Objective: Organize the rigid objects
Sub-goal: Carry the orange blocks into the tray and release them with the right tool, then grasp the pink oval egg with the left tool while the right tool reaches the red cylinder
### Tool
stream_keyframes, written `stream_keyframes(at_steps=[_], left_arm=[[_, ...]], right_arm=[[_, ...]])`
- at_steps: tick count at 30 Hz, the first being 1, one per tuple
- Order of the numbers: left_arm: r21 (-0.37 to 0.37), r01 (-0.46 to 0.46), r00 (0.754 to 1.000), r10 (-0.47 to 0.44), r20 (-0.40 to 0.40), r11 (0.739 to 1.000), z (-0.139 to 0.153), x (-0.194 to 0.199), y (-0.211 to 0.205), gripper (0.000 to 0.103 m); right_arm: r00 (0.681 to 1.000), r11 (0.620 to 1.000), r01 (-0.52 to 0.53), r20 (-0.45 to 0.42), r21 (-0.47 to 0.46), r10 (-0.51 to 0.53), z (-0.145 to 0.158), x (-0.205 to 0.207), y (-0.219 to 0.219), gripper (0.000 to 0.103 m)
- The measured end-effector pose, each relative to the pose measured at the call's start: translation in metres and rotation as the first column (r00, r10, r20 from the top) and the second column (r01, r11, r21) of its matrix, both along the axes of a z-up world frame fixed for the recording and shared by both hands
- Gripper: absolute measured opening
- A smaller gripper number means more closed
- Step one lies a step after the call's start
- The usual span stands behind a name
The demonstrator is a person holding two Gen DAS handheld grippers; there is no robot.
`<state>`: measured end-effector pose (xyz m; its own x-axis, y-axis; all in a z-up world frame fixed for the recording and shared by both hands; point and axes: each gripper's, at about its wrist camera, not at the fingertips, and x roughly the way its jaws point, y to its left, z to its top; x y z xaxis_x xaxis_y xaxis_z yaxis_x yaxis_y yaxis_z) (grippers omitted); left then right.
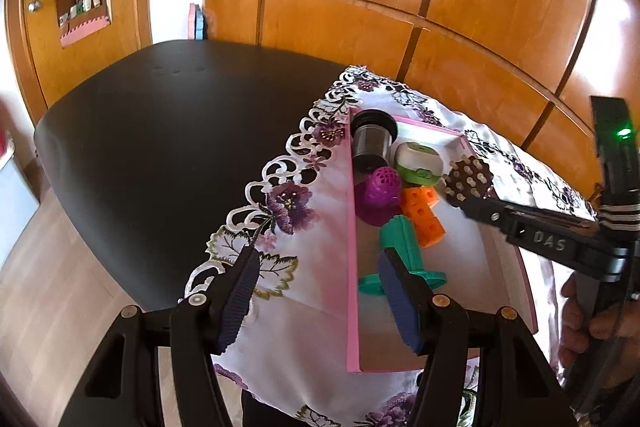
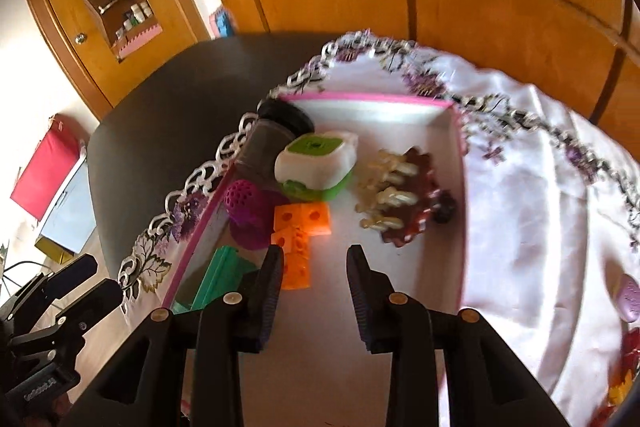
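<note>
Right wrist view: pink-rimmed tray (image 2: 456, 155) on the cloth (image 2: 532, 187) holds every toy. Brown peg brush (image 2: 404, 195) lies ahead and right of my right gripper (image 2: 312, 267), long axis slanting away; its fingers are apart, empty. Left gripper (image 1: 316, 287) straddles the tray's left wall, fingers apart, empty, farther off.

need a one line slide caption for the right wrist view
Right gripper, jaws apart and empty, above a pink-rimmed box holding a brown peg piece, orange blocks and a green-and-white case.
</note>
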<state>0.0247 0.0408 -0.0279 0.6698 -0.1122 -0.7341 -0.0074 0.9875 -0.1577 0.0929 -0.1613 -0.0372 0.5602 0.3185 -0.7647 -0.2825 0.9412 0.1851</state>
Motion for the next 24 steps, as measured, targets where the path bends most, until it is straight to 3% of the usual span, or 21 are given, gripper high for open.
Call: stream_keyframes(at_steps=[12, 24], left_arm=[[0.043, 0.08, 0.996, -0.081, 0.021, 0.996, 0.01, -0.008, -0.03, 0.063], [0.079, 0.151, 0.988, -0.153, 0.017, 0.985, 0.011, -0.014, -0.058, 0.063]], right_arm=[[0.988, 0.995, 0.105, 0.116, -0.004, -0.103, 0.032, -0.029, -0.061, 0.032], [0.952, 0.96, 0.28, 0.13, -0.011, -0.276, 0.033, -0.048, -0.153, 0.033]])
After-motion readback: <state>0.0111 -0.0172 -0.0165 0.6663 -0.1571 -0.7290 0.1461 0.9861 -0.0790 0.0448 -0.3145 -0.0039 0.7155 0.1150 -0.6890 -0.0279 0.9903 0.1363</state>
